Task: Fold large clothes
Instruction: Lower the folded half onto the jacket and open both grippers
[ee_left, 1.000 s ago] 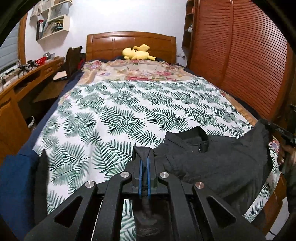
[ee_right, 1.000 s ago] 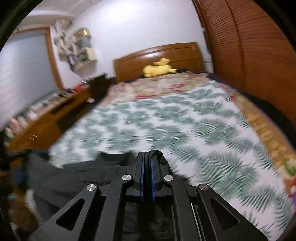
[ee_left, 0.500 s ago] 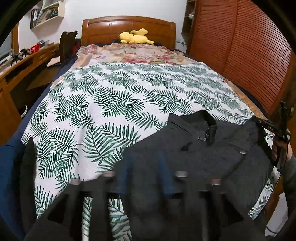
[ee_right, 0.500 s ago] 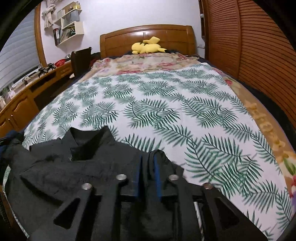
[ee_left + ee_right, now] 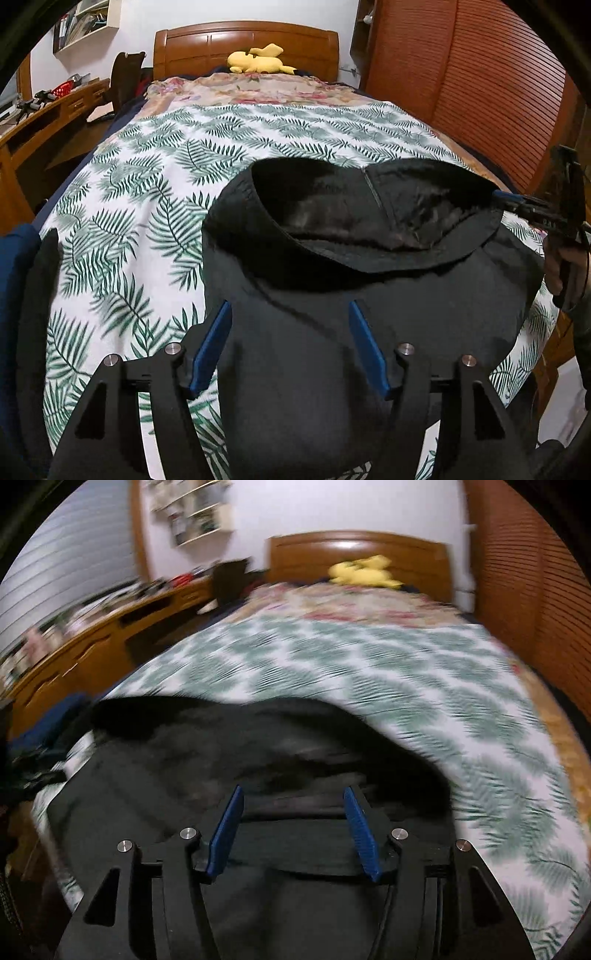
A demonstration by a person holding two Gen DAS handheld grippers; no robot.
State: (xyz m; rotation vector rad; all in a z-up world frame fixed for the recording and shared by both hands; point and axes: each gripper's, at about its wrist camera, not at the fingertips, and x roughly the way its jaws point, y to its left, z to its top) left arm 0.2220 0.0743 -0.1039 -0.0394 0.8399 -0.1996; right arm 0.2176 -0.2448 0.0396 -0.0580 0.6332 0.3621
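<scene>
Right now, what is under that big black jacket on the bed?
The black jacket lies on a leaf-print bedspread, which shows all around it. Whatever sits directly beneath the fabric is covered, so I cannot tell.

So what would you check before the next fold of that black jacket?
1. Jacket lying on the bed: ok.
2. Left gripper let go, jaws opening, pads off the cloth: ok.
3. Right gripper let go, jaws opening: ok.
4. Hood flat: not ok, it stands open.
5. Sleeves laid straight: cannot tell.
6. Room on the bed beyond the jacket: ok.
</scene>
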